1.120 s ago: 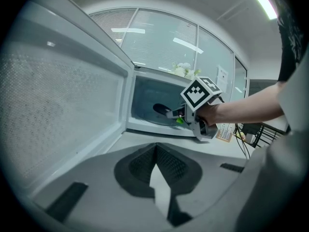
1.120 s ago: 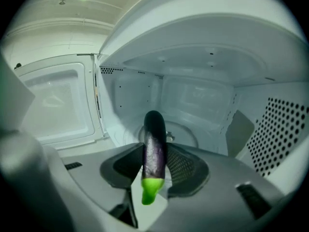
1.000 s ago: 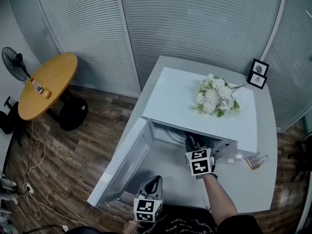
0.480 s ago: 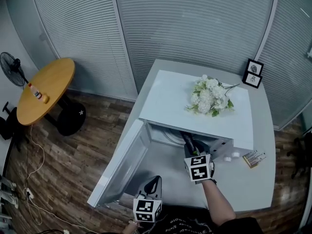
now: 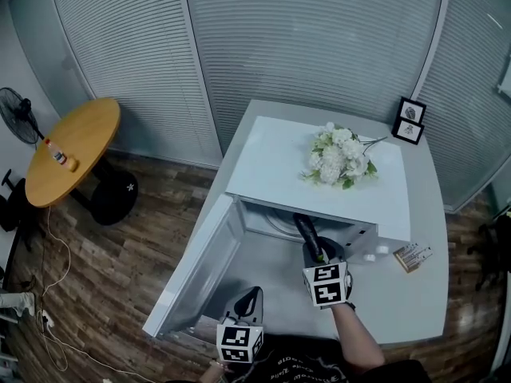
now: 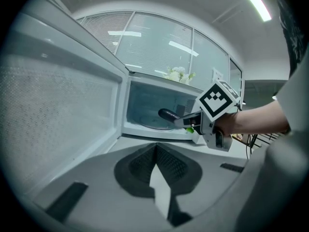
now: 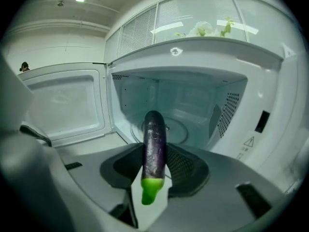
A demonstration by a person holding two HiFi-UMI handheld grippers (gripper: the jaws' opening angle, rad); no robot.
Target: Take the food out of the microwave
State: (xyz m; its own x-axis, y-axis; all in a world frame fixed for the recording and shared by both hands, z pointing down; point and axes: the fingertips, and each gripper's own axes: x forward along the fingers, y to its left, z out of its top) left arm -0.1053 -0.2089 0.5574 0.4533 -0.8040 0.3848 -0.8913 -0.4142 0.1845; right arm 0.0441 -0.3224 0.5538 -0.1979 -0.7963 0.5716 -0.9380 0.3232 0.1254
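Note:
A white microwave (image 5: pixel 271 158) stands on the grey table with its door (image 5: pixel 200 266) swung wide to the left. My right gripper (image 7: pixel 154 150) is shut on a dark purple eggplant (image 7: pixel 154 139), green stem toward the camera, just in front of the cavity. From the head view the eggplant (image 5: pixel 306 231) sticks out past the right gripper (image 5: pixel 316 250) at the opening. The glass turntable (image 7: pixel 182 129) lies bare behind it. My left gripper (image 6: pixel 155 148) hangs shut and holds nothing, low in front of the door, and sees the right gripper (image 6: pixel 189 123) with the eggplant (image 6: pixel 168 114).
White flowers (image 5: pixel 337 156) lie on top of the microwave. Two small picture frames (image 5: pixel 409 122) stand at the table's back right, and a small box (image 5: pixel 411 254) lies right of the microwave. A round wooden table (image 5: pixel 72 146) and a fan (image 5: pixel 17 110) stand at left.
My right gripper has drawn back toward the person with the eggplant, so more of the eggplant shows outside the cavity. The left gripper has stayed put.

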